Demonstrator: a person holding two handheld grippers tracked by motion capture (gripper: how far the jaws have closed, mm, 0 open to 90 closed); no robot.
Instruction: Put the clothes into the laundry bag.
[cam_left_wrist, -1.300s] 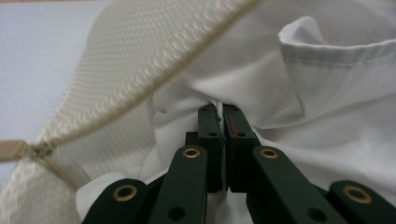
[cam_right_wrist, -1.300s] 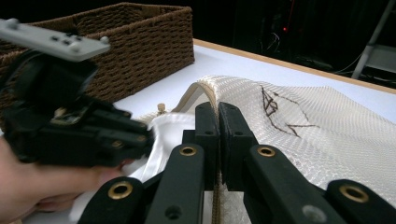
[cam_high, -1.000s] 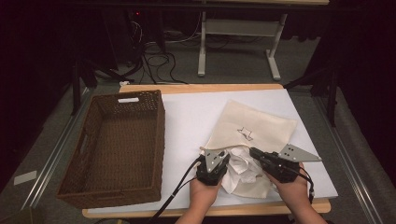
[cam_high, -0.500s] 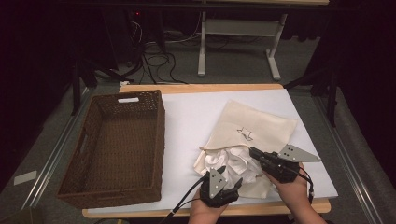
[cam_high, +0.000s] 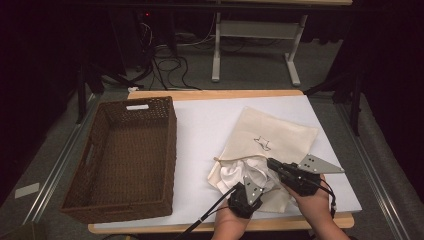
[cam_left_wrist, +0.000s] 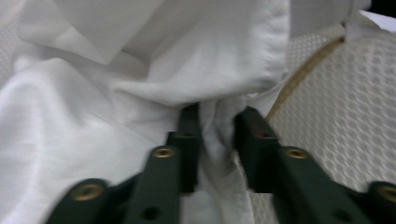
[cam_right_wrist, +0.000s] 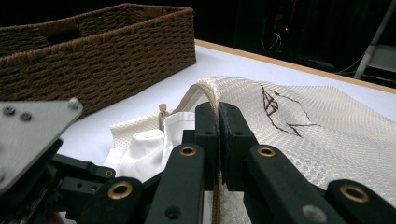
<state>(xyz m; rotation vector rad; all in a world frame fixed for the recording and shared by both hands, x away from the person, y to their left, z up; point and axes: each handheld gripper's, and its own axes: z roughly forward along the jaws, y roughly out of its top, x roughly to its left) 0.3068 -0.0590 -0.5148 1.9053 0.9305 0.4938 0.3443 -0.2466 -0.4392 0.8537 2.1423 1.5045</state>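
A cream mesh drawstring bag (cam_high: 280, 132) with a star drawn on it lies on the white table top. White cloth (cam_high: 236, 172) bulges out of its mouth. My left gripper (cam_high: 249, 179) reaches into that cloth from the near edge. In the left gripper view its jaws have just been closing, and the gripper (cam_left_wrist: 217, 116) pinches a fold of the cloth (cam_left_wrist: 116, 93) beside the bag's mesh (cam_left_wrist: 336, 116). My right gripper (cam_high: 270, 162) is shut on the corded rim of the bag's mouth. In its own view that gripper (cam_right_wrist: 218, 109) lifts the bag's rim (cam_right_wrist: 205, 91).
A large brown wicker basket (cam_high: 170, 145) stands on the left of the table, and its wall (cam_right_wrist: 93, 51) is in the right gripper view. The wooden near edge (cam_high: 165, 227) runs just behind both hands. Desk legs and cables lie on the floor beyond.
My left gripper has drawn back toward the near edge and shifted a little right, with cloth now bunched between its jaws. The right gripper has stayed put on the bag's rim.
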